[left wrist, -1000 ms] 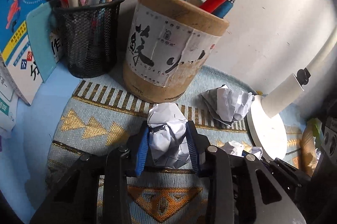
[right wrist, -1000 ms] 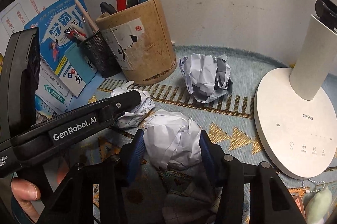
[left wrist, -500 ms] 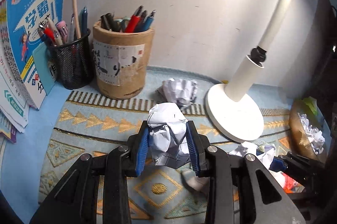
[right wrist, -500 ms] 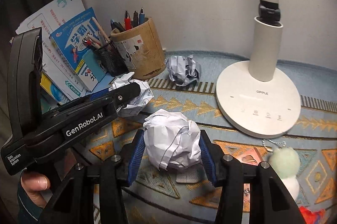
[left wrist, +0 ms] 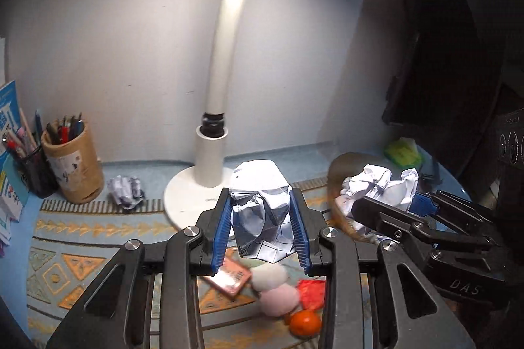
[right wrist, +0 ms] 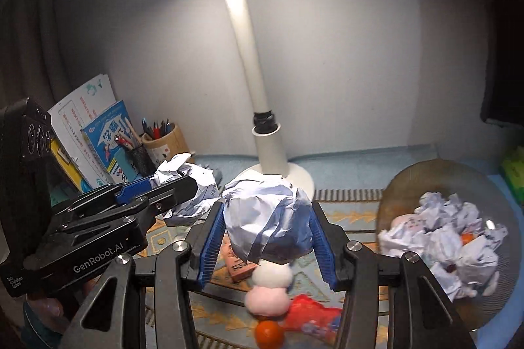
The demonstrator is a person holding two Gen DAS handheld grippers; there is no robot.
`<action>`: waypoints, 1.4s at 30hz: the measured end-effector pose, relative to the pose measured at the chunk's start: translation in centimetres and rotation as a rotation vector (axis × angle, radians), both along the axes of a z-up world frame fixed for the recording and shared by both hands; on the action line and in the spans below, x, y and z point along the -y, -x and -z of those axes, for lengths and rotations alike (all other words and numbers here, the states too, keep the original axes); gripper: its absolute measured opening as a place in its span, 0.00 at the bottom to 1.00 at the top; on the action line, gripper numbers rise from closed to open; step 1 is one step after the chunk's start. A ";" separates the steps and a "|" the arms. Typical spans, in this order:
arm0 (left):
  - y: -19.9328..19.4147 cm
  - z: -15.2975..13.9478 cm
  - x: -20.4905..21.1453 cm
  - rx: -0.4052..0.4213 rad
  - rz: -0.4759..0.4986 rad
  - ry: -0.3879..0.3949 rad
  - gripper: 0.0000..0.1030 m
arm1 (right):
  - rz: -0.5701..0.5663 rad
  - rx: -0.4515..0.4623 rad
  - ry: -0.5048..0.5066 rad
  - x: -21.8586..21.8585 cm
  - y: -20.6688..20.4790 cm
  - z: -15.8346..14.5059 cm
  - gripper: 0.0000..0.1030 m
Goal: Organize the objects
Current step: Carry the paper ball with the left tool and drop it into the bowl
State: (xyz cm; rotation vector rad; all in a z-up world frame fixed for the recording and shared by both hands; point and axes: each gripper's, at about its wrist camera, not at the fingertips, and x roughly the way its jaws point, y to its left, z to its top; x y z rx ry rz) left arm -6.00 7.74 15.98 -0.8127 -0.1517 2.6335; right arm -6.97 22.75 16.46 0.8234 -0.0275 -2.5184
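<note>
My left gripper is shut on a crumpled paper ball and holds it high above the patterned mat. My right gripper is shut on another crumpled paper ball, also lifted. The right gripper and its ball show at the right of the left wrist view; the left gripper and its ball show at the left of the right wrist view. A brown woven basket with several paper balls sits to the right. One more paper ball lies on the mat by the pen holder.
A white desk lamp stands at mid-back. A bamboo pen holder, a mesh pen cup and books stand at the left. A pink box, plush balls, a red wrapper and an orange ball lie below the grippers.
Both grippers have risen and swung right with their paper balls, away from the pen holders. The basket of paper balls has come into view at the right.
</note>
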 end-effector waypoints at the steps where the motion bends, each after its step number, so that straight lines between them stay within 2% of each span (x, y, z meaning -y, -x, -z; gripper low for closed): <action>1: -0.1 -0.4 -1.2 -0.006 0.015 -0.014 0.30 | 0.020 -0.021 -0.001 -1.3 -0.2 -0.6 0.48; 6: 0.2 -1.2 -7.2 -0.008 0.097 -0.087 0.30 | 0.125 -0.100 0.001 -7.3 -0.3 -2.7 0.48; 10: 1.2 -0.9 -11.1 0.011 0.152 -0.117 0.30 | 0.186 -0.100 0.036 -11.7 0.4 -3.0 0.48; 18: 3.1 0.3 -16.5 0.030 0.204 -0.123 0.30 | 0.286 -0.084 0.069 -17.9 2.7 -2.0 0.48; 23: 4.1 1.8 -17.9 0.035 0.203 -0.138 0.30 | 0.352 -0.072 0.100 -20.7 4.3 -0.6 0.48; 26: 4.8 3.0 -18.1 0.044 0.211 -0.110 0.30 | 0.386 -0.068 0.119 -21.6 5.3 0.4 0.48; 35: 5.7 5.4 -19.3 0.082 0.213 -0.058 0.30 | 0.389 -0.011 0.165 -22.4 7.3 3.4 0.50; 38: 5.9 6.0 -19.7 0.091 0.231 -0.063 0.32 | 0.390 0.024 0.171 -22.5 8.0 4.3 0.52; 40: 5.9 6.3 -19.8 0.099 0.235 -0.077 0.54 | 0.391 0.044 0.175 -22.5 8.3 4.8 0.64; 41: 5.9 6.4 -19.8 0.106 0.238 -0.084 0.78 | 0.402 0.044 0.177 -22.6 8.3 4.9 0.70; 42: 5.7 6.4 -19.6 0.093 0.232 -0.093 0.87 | 0.410 0.041 0.181 -22.7 8.2 5.0 0.70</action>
